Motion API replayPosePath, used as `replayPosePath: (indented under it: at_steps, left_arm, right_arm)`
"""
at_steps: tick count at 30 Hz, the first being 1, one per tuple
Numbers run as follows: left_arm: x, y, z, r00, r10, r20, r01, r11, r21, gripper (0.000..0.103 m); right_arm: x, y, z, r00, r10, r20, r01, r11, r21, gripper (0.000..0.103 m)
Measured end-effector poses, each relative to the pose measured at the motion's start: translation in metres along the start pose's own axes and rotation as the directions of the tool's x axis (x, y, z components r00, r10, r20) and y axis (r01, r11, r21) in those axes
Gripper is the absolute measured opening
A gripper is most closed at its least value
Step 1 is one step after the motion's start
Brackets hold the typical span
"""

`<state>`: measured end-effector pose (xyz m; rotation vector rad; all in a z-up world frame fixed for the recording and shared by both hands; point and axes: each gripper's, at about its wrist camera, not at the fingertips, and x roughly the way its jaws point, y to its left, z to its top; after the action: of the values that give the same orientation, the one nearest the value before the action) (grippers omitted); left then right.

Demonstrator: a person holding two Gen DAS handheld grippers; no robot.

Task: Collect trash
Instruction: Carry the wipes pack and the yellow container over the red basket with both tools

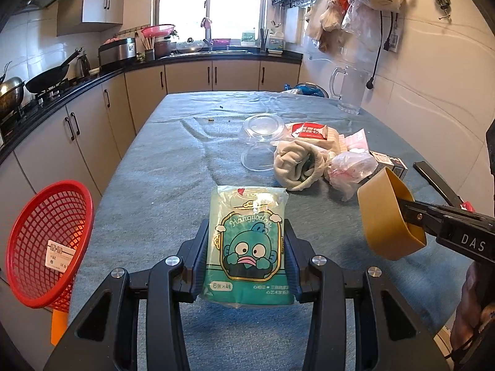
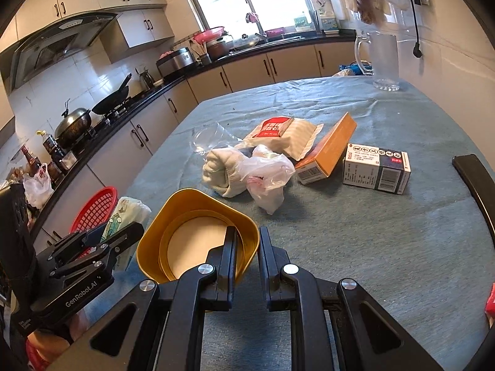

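My left gripper [image 1: 246, 244] is shut on a green cartoon tissue pack [image 1: 247, 244] held above the table's near edge; the pack also shows in the right wrist view [image 2: 123, 216]. My right gripper [image 2: 247, 241] is shut on the rim of a gold paper bowl [image 2: 198, 241], one finger inside and one outside; the bowl also shows in the left wrist view [image 1: 389, 213]. A red mesh basket [image 1: 46, 244] hangs off the table's left side. Loose trash lies mid-table: a crumpled plastic bag [image 2: 266, 173], a clear plastic cup [image 1: 263, 130], a red-and-beige packet [image 2: 287, 136].
A rolled beige sock [image 2: 222, 167], an orange box [image 2: 331, 148] and a white box [image 2: 377, 167] lie on the blue-clothed table [image 2: 340, 247]. A glass jug [image 2: 383, 61] stands at the far right. A black chair back [image 2: 476, 182] is at the right edge. Kitchen counters run along the left.
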<state>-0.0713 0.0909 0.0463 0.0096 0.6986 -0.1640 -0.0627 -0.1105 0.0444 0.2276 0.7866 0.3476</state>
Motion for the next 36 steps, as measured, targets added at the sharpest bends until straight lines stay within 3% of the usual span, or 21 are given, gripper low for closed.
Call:
replayPosePath:
  at_steps: [20, 29, 36]
  left_arm:
    - [-0.016, 0.022, 0.000, 1.000, 0.015, 0.027, -0.014, 0.999, -0.045, 0.041]
    - [-0.044, 0.066, 0.005, 0.994, 0.074, 0.078, -0.064, 0.991, -0.121, 0.041]
    - [-0.069, 0.126, 0.002, 0.981, 0.162, 0.105, -0.137, 0.967, -0.213, 0.042]
  right_arm:
    - [0.007, 0.025, 0.002, 1.000, 0.020, -0.019, -0.021, 0.999, -0.039, 0.014]
    - [0.020, 0.065, 0.012, 0.997, 0.074, -0.035, -0.077, 0.992, -0.100, 0.014]
    - [0.038, 0.123, 0.025, 0.987, 0.149, -0.056, -0.156, 0.973, -0.168, 0.014]
